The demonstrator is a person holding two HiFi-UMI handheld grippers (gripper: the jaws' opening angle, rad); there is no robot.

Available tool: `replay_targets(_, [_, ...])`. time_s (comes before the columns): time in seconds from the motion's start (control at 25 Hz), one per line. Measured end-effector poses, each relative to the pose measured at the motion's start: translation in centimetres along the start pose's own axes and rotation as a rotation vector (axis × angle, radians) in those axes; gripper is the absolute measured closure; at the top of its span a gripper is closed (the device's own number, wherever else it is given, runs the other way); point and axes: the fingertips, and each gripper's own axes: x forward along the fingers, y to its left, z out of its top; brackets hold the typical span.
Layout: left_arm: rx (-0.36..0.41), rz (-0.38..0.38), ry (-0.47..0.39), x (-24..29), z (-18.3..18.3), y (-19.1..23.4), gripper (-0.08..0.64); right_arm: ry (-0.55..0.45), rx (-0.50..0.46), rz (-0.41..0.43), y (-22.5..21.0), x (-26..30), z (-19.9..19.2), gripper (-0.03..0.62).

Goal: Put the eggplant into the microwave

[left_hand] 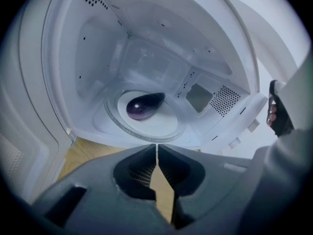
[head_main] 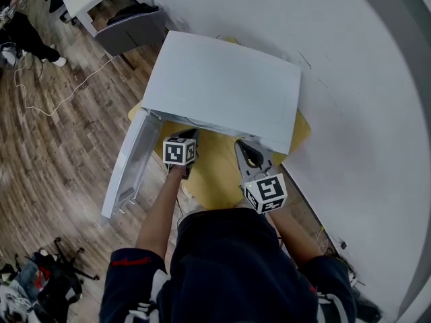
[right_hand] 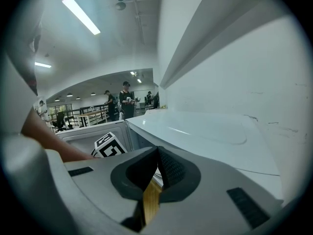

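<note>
1. Both tongs closed tip to tip and holding nothing: left gripper (left_hand: 156,148) aimed into the open microwave (head_main: 222,86), right gripper (right_hand: 157,151) just to its right, aimed along the outside of the cabinet top.
2. Straight ahead of the left gripper, well clear of its tips: the eggplant (left_hand: 144,105), lying on the round glass plate (left_hand: 161,129) inside the cavity.
3. Judged from this: placing step done.
4. To the left of the left gripper: the door (head_main: 131,170), swung wide open.
5. Probably next: draw the left gripper out of the opening, then push the door shut gently, without shifting the microwave on its table (head_main: 215,170).
</note>
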Motion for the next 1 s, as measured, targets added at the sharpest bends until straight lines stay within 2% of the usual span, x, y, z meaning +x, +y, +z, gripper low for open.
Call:
replay_targets(0.36, [0.104, 0.008, -0.093, -6.4, 0.8, -2.4, 0.543, -0.055, -0.016, 0.036, 1.4, -0.1, 2.2, 0.580])
replay_targets(0.56, [0.125, 0.018, -0.200, -10.9, 2.7, -3.9, 0.543, -0.098, -0.039, 0.064, 2.1, 0.0, 4.0, 0.580])
replay_targets(0.76, [0.178, 0.038, -0.300, -15.8, 4.3, -5.3, 0.543, -0.147, -0.045, 0.083, 3.0, -0.1, 5.9, 0.580])
replay_targets(1.0, [0.256, 0.112, -0.408, -21.1, 6.4, -6.6, 0.543, -0.178, -0.075, 0.127, 4.5, 0.1, 7.3, 0.580])
